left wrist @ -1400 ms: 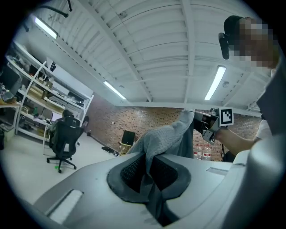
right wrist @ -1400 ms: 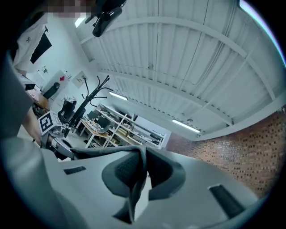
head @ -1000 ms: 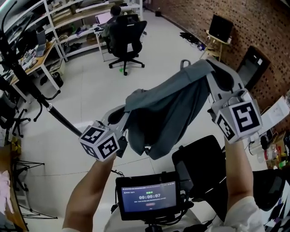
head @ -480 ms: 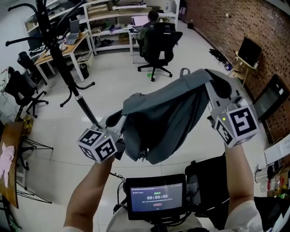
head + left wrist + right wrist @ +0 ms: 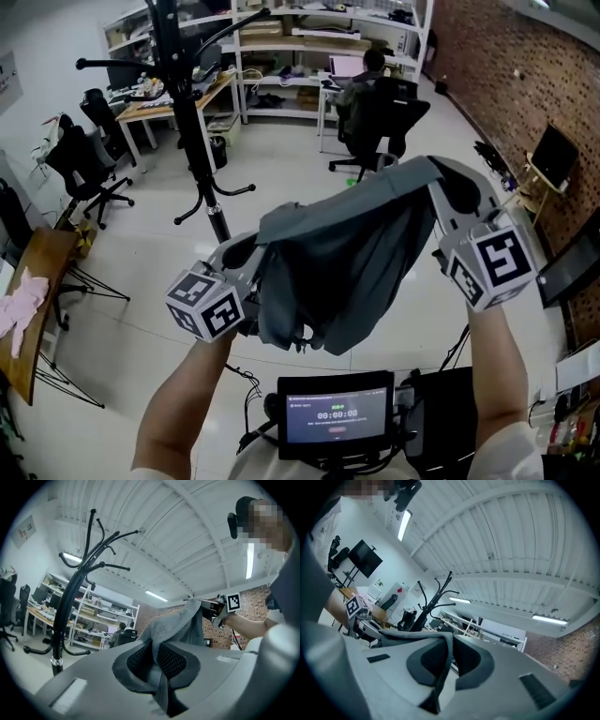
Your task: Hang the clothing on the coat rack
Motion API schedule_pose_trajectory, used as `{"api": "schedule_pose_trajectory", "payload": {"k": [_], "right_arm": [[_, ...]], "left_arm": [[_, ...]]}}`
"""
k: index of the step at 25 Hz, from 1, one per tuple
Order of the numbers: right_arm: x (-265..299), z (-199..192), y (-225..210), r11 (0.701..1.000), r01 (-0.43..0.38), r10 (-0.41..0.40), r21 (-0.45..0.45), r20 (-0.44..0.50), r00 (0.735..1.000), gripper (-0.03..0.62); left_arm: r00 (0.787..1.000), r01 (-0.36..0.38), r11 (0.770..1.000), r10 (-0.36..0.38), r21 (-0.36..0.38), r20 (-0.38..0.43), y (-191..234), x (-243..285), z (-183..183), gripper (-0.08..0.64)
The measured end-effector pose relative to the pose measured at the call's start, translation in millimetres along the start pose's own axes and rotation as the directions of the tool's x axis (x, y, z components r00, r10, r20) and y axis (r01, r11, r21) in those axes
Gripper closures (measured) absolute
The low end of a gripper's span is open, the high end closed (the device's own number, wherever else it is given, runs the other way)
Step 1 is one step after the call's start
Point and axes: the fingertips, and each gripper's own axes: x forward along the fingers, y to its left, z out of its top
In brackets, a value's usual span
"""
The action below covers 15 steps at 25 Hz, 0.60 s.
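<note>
Clamped shut on cloth, both claws: left gripper [image 5: 251, 248] pinching one edge of the grey clothing [image 5: 347, 253] between its meshed pads, right gripper [image 5: 439, 176] pinching the opposite edge, a little higher. Ahead and to the left, toward the far edge of the tiled floor [image 5: 150, 244] by the desks: black coat rack [image 5: 192, 112], upright, hooks bare in the left gripper view, well apart from the cloth. Clothing slung in mid-air between the two grippers, sagging in the middle, touching nothing else. Judged as the carry toward the rack, hanging not yet begun. For a clean hang: keep both grips firm, hold the span wide enough to leave an open fold, raise it above one hook [image 5: 117, 566], steer the collar or a fold over the tip, lower until caught, then release one side at a time. Beware snagging on neighbouring hooks and a loose hem swinging into the pole. Compared with a second ago: rack nearer the middle of the head view with its side arms showing, against only a slanted stretch of pole at the left edge then; seated person [image 5: 370, 80] shifted rightward; same sag, same closed hold at both ends.
</note>
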Motion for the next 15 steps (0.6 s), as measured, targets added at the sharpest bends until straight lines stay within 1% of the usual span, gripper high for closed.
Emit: {"api": "schedule_pose_trajectory", "payload": {"k": [4, 7, 15], "right_arm": [[37, 19, 9, 1.0, -0.027, 0.027, -0.001, 0.038, 0.999, 0.58], [63, 29, 16, 0.999, -0.038, 0.037, 0.021, 0.063, 0.997, 0.58], [128, 49, 34, 0.998, -0.024, 0.019, 0.052, 0.098, 0.995, 0.58]], "left_arm": [[1.0, -0.029, 0.999, 0.029, 0.024, 0.012, 29, -11, 19, 0.551], [0.999, -0.041, 0.998, 0.04, 0.043, 0.022, 50, -22, 32, 0.551], [0.998, -0.053, 0.995, 0.05, 0.09, 0.036, 98, -49, 66, 0.551]]}}
